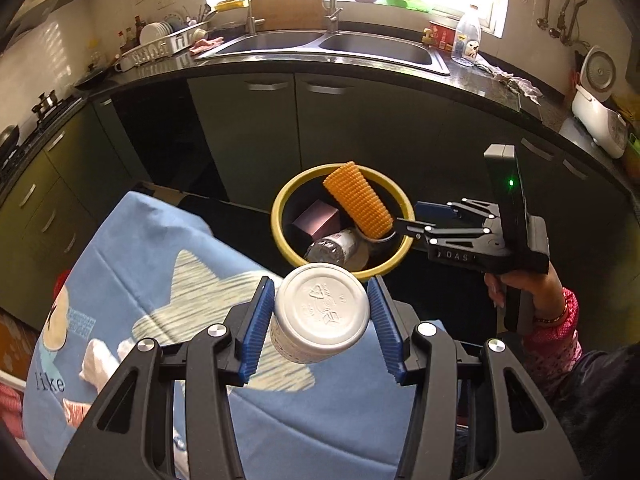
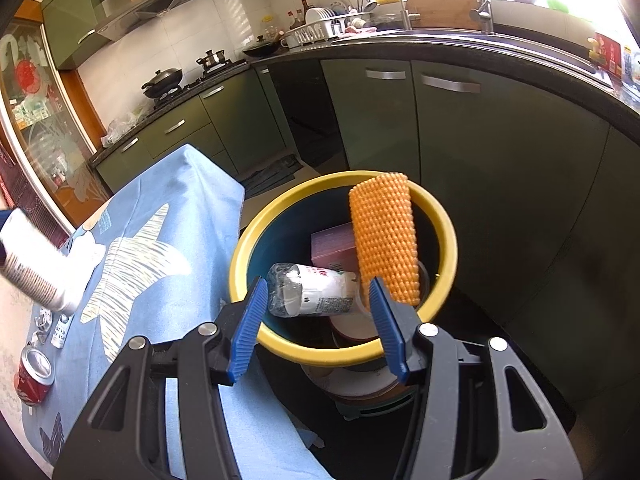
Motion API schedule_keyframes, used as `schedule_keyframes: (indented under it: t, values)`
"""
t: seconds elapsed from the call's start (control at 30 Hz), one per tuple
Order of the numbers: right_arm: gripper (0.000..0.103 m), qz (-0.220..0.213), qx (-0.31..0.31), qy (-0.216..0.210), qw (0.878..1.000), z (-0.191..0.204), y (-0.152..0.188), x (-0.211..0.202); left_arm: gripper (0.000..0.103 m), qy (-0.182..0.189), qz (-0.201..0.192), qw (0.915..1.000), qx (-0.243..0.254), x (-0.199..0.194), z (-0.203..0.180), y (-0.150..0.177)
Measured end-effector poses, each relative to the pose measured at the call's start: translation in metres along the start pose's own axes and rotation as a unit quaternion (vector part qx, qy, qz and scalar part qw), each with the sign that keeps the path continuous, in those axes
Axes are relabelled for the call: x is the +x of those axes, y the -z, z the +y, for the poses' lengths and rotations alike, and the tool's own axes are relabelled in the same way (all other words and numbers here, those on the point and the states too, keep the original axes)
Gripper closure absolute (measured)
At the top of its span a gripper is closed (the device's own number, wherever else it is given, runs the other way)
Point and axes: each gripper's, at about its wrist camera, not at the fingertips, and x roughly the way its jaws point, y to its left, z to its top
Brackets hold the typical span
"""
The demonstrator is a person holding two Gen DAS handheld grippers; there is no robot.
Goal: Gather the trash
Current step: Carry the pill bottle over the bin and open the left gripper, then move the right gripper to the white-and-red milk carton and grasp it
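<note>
My left gripper (image 1: 321, 312) is shut on a white plastic container (image 1: 320, 316), bottom facing the camera, held above the blue tablecloth just short of the yellow-rimmed trash bin (image 1: 280, 216). The container also shows blurred at the left of the right wrist view (image 2: 36, 268). My right gripper (image 2: 318, 320) is open and empty over the bin's near rim (image 2: 320, 350); it shows in the left wrist view (image 1: 416, 216) beside an orange foam net sleeve (image 1: 358, 200). The sleeve (image 2: 386, 240) leans on the bin's rim. Inside lie a plastic bottle (image 2: 312, 290) and a pink box (image 2: 332, 246).
The table has a blue cloth (image 2: 168, 240) with a red can (image 2: 34, 376) and small scraps (image 2: 60, 330) at its left; crumpled white tissue (image 1: 98, 360) lies on the cloth. Green cabinets (image 2: 500, 152), a sink counter (image 1: 328, 46) and a stove (image 2: 180, 80) stand beyond.
</note>
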Motion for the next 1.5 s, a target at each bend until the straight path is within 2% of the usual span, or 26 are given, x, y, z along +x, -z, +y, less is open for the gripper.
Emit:
schedule_keyframes:
  t: [0.2, 0.37, 0.5, 0.63, 0.8, 0.93, 1.03, 1.17, 1.3, 1.37, 1.5]
  values:
    - [0.052, -0.003, 0.021, 0.012, 1.0, -0.023, -0.001, -0.005, 0.054, 0.02, 0.005, 0.9997, 0.01, 0.058, 0.0, -0.062]
    - [0.052, -0.004, 0.038, 0.023, 0.999, -0.038, 0.002, -0.008, 0.054, 0.023, 0.019, 0.9996, -0.003, 0.121, 0.007, -0.093]
    - [0.052, -0.003, 0.047, 0.025, 0.999, -0.046, 0.003, -0.007, 0.054, 0.021, 0.037, 0.9989, -0.021, 0.169, 0.014, -0.102]
    - [0.052, -0.002, 0.051, 0.023, 0.998, -0.048, 0.004, -0.008, 0.054, 0.009, 0.037, 0.9988, -0.03, 0.205, 0.017, -0.109]
    - [0.052, -0.004, 0.047, 0.015, 0.999, -0.044, 0.004, -0.012, 0.048, -0.029, 0.041, 0.998, -0.039, 0.217, 0.026, -0.111]
    - [0.052, -0.008, 0.046, 0.011, 0.999, -0.042, 0.003, -0.016, 0.047, -0.049, 0.031, 0.9975, -0.042, 0.186, 0.028, -0.106]
    - [0.052, -0.009, 0.044, 0.006, 0.999, -0.039, 0.004, -0.017, 0.039, -0.062, 0.008, 0.997, -0.045, 0.139, 0.027, -0.097]
    - [0.049, -0.01, 0.034, -0.004, 0.999, -0.026, 0.004, -0.018, 0.035, -0.071, -0.039, 0.9947, -0.064, 0.067, 0.026, -0.077]
    - [0.048, -0.008, 0.013, -0.015, 1.0, -0.007, 0.004, -0.022, 0.028, -0.083, -0.085, 0.9873, -0.106, -0.005, 0.032, -0.042]
    - [0.048, -0.008, -0.001, -0.022, 1.0, 0.005, 0.004, -0.024, 0.022, -0.101, -0.108, 0.981, -0.126, -0.041, 0.035, -0.016]
    - [0.048, -0.003, -0.038, -0.044, 0.998, 0.039, 0.005, -0.025, 0.017, -0.135, -0.136, 0.9688, -0.157, -0.097, 0.04, 0.036]
